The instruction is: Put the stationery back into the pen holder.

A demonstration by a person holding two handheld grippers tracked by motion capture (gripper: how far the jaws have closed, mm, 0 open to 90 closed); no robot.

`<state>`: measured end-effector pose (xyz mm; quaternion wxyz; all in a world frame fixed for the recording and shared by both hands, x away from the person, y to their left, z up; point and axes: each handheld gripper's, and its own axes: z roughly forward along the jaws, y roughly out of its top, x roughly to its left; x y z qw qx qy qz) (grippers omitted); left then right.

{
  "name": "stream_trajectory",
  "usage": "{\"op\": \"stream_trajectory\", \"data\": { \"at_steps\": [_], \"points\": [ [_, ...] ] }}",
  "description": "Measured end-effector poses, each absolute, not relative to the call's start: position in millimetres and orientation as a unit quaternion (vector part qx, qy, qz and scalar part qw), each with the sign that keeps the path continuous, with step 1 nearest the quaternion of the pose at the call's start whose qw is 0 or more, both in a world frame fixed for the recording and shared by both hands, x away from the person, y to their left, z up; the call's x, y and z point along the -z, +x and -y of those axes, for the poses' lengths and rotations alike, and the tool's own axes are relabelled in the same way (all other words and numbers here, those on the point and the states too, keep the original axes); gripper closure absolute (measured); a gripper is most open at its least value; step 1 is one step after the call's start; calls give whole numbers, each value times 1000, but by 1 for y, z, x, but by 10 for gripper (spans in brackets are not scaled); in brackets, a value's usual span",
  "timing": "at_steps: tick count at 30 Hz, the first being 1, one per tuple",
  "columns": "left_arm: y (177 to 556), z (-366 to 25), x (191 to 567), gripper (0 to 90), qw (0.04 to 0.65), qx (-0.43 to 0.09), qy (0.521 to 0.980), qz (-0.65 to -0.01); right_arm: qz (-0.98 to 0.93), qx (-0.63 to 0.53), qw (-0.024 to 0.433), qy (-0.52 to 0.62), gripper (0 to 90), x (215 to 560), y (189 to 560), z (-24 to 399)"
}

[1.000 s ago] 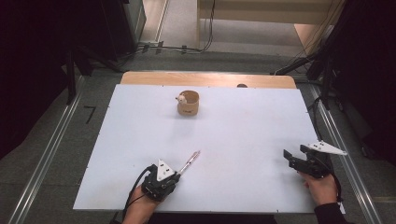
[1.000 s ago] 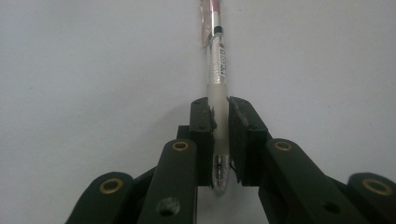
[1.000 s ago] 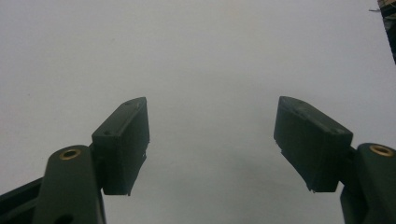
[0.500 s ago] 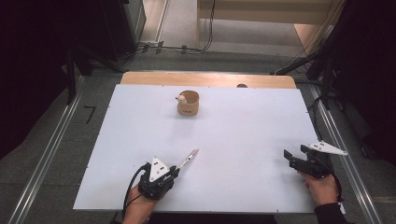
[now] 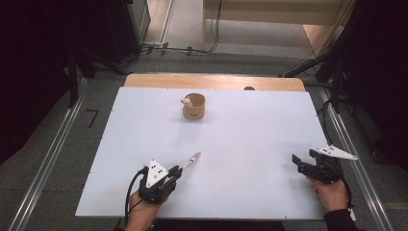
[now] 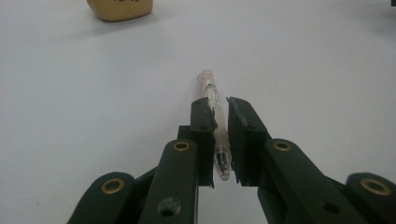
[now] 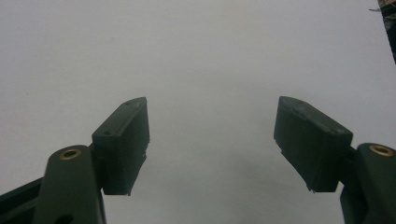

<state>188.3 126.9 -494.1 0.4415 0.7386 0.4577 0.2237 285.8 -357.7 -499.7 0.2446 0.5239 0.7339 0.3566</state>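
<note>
Left tongs (image 6: 218, 140) clamped on a clear pen (image 6: 214, 107), pink-capped end pointing toward the wooden cup (image 5: 194, 106) far across the white counter (image 5: 250, 130); pen print too small to read. Right tongs (image 7: 212, 144) wide apart, holding nothing, near the counter's right edge

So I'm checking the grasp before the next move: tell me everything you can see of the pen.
The pen is slim, with a clear plastic barrel, a pinkish far end and a clear, rounded near end. The left gripper is shut on it; both pads clamp its middle. It points away from the hand toward the wooden cup, low over the white table; whether it touches the table is unclear.
</note>
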Motion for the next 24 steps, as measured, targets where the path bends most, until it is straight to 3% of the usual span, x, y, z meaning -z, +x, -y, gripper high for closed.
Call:
{"op": "stream_trajectory", "data": {
  "at_steps": [24],
  "points": [
    [205, -130, 476, 818, 464, -243, 707, -474, -733, -358, 246, 523, 252, 500, 286, 359]
  ]
}}
